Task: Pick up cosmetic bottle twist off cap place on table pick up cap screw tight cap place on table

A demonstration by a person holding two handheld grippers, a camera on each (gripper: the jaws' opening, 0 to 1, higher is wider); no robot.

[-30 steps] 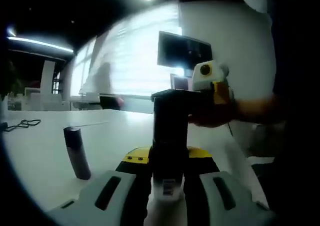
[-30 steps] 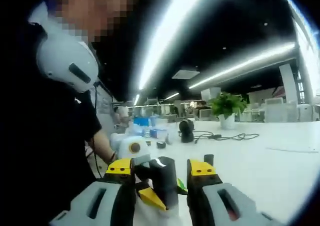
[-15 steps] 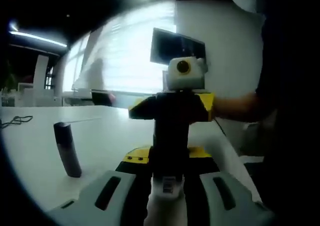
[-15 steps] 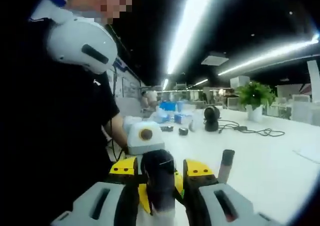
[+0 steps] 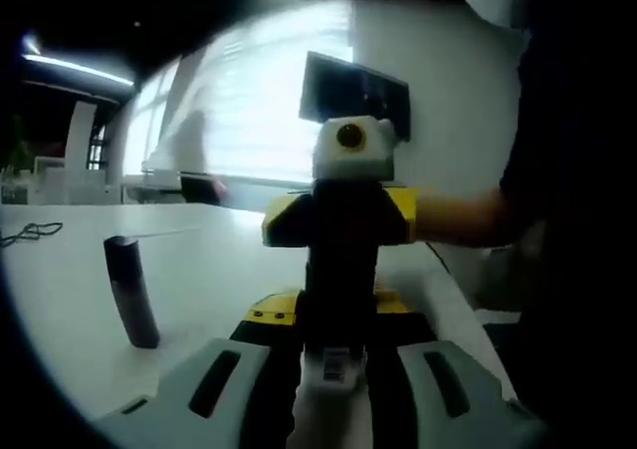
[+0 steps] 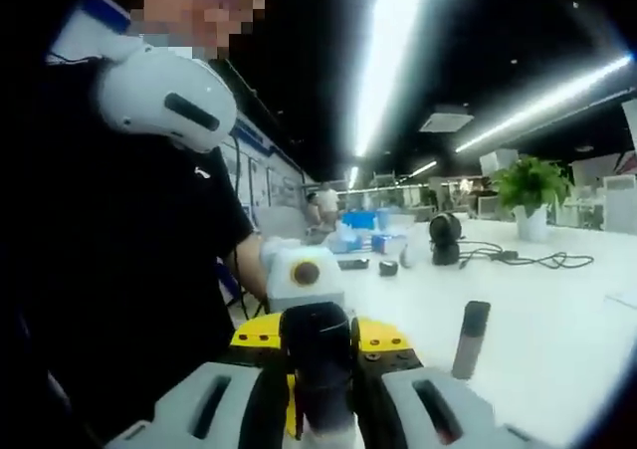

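**Above a white table: one bottle, two grippers**

Over the white table (image 5: 229,270), held upright: one dark cosmetic bottle (image 5: 340,270), body pinched between the jaws of the left gripper (image 5: 333,364). At its top, the cap (image 6: 317,335), clamped between the yellow-tipped jaws of the right gripper (image 6: 318,354); seen in the left gripper view as yellow tips either side of the cap.

Nearby, on the table: one dark cylindrical container (image 5: 132,292), upright and slightly tilted, well apart from the bottle; same item at right in the right gripper view. Behind the bottle: a person's forearm (image 5: 468,218) and dark clothing.

Farther off, in the right gripper view: one potted plant (image 6: 530,190), one black rounded object (image 6: 446,238) with a loose black cable (image 6: 537,260), several small blue and white items. Ceiling light strips overhead; a bright window and dark monitor (image 5: 355,89) in the left gripper view.
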